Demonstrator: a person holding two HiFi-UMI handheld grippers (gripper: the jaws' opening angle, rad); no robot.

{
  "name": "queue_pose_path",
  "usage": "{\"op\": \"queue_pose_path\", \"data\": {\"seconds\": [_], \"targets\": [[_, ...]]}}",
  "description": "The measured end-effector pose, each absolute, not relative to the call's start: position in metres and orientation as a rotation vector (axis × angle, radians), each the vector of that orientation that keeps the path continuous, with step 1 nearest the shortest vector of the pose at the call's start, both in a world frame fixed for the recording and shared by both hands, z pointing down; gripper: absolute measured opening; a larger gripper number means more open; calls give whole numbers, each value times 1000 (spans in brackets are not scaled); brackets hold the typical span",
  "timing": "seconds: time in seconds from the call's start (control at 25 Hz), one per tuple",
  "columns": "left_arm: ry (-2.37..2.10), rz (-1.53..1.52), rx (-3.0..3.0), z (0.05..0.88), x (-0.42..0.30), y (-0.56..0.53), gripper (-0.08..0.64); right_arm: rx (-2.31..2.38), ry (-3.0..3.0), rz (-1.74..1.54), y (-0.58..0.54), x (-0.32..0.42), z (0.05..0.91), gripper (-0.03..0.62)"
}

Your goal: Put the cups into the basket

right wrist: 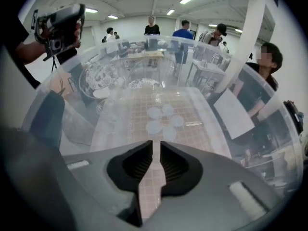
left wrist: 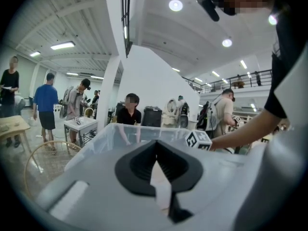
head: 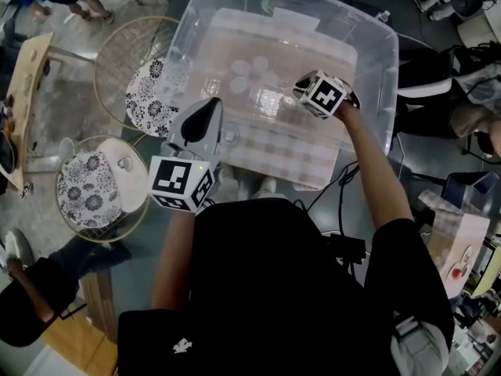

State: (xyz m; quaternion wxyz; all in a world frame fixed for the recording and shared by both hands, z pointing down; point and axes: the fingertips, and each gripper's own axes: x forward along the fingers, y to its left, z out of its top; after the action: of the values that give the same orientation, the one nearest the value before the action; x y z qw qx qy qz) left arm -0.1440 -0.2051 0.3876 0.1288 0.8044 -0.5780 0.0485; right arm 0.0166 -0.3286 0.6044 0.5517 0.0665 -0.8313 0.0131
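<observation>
A large clear plastic bin stands on a checked cloth and holds several clear cups grouped on its floor; the right gripper view shows the same cups from above. My right gripper hangs inside the bin near its right wall. The right gripper has its jaws a narrow gap apart, with nothing between them. My left gripper is at the bin's near left corner, outside the wall. The left gripper has its jaw tips touching, and nothing is held.
Two round wire baskets with floral cloth stand left of the bin, one near and one further off. A white cup lies in the near one. People and tables surround the area, with a wooden table at far left.
</observation>
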Motion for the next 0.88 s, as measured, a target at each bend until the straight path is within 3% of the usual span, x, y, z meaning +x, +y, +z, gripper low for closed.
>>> {"op": "queue_pose_path", "data": {"seconds": [0.12,0.56,0.88], "targets": [[-1678,133,2340,386,-146,-203,6,209,-2069,7,-326,7,561,2],[-1699,109,2356,374,-147,-185,6,376,-2530,-27,-276,-28,408,2],[-1715,154,2422,367,-145,-157,6,327,-2724,-97,-205,-60,365,2]]}}
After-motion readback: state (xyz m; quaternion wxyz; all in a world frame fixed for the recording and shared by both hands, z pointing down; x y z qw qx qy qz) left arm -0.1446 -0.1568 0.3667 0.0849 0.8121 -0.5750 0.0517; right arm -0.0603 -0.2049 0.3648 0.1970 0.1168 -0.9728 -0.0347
